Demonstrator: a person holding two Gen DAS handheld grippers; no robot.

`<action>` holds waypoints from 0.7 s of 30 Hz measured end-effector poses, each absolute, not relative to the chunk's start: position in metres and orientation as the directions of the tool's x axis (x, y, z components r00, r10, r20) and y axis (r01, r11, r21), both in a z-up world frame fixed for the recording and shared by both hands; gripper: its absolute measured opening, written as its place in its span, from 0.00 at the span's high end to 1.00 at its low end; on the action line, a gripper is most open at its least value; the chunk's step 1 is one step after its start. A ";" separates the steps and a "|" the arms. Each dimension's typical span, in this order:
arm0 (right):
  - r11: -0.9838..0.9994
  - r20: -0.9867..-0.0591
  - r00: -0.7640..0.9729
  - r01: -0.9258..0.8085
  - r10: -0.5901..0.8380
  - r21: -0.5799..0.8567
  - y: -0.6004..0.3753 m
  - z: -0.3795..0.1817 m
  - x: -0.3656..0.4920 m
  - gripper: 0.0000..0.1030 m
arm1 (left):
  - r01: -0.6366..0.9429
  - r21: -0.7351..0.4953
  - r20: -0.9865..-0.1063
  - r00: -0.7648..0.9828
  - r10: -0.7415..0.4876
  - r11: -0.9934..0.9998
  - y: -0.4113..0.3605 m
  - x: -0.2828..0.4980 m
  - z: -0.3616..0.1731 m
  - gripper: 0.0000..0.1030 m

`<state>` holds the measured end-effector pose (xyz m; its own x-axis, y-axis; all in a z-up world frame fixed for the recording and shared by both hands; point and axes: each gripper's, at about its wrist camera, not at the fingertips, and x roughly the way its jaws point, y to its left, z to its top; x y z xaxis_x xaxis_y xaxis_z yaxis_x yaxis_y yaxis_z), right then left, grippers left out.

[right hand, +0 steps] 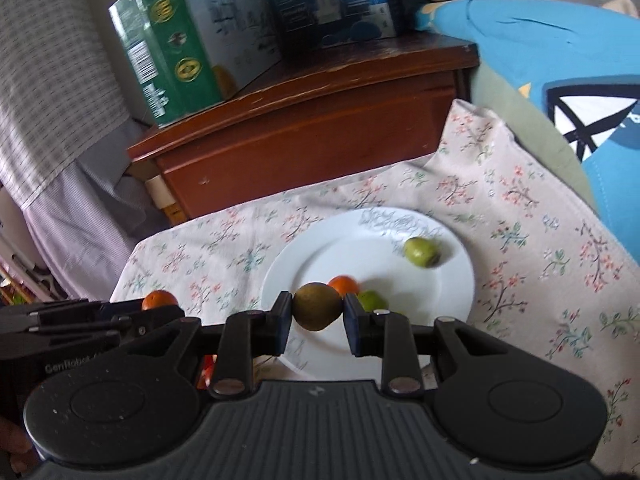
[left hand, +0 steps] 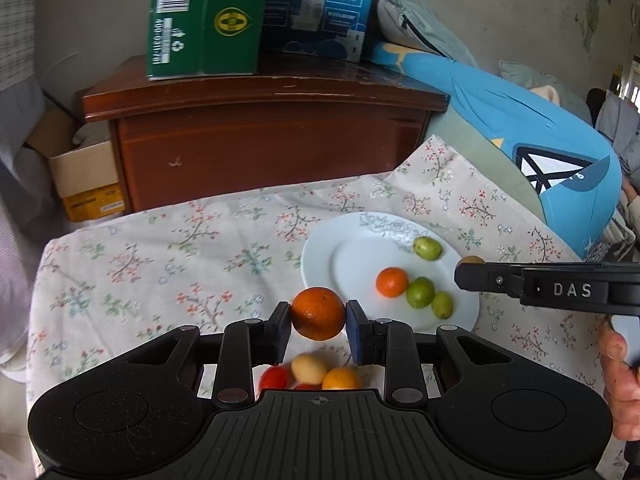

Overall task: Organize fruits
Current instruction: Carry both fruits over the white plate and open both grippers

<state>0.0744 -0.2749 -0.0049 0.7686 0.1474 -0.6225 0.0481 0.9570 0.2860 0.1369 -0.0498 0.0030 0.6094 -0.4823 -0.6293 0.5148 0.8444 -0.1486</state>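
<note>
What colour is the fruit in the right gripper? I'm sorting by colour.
Brownish olive green fruit, clearest in the right wrist view.

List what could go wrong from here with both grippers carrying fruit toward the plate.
1. The left gripper pinches the round orange only at its sides; it may slip and fall onto the loose fruits below.
2. The right gripper holds a brownish-green fruit above the white plate; dropped, it could knock the small orange or roll off.
3. The grippers sit close together and may collide.
</note>
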 end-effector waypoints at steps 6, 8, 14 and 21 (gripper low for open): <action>0.948 -0.642 0.757 0.102 0.123 0.302 -0.291 -0.013 0.091 0.73 | 0.535 -0.148 -0.641 0.589 -0.493 0.832 -0.068 0.151 -0.005 0.74; 0.943 -0.655 0.748 0.127 0.112 0.307 -0.296 -0.018 0.095 0.73 | 0.541 -0.144 -0.646 0.583 -0.493 0.828 -0.074 0.155 -0.008 0.74; 0.938 -0.679 0.731 0.186 0.067 0.293 -0.306 -0.029 0.106 0.73 | 0.566 -0.146 -0.659 0.556 -0.506 0.811 -0.094 0.163 -0.018 0.74; 0.930 -0.707 0.705 0.220 0.056 0.294 -0.311 -0.042 0.117 0.73 | 0.581 -0.161 -0.675 0.525 -0.519 0.798 -0.110 0.171 -0.028 0.74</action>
<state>0.1167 -0.3111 -0.0419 0.7054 0.0562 -0.7066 0.2199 0.9303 0.2935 0.1713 -0.1101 -0.0281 0.5249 -0.5187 -0.6749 0.5809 0.7978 -0.1614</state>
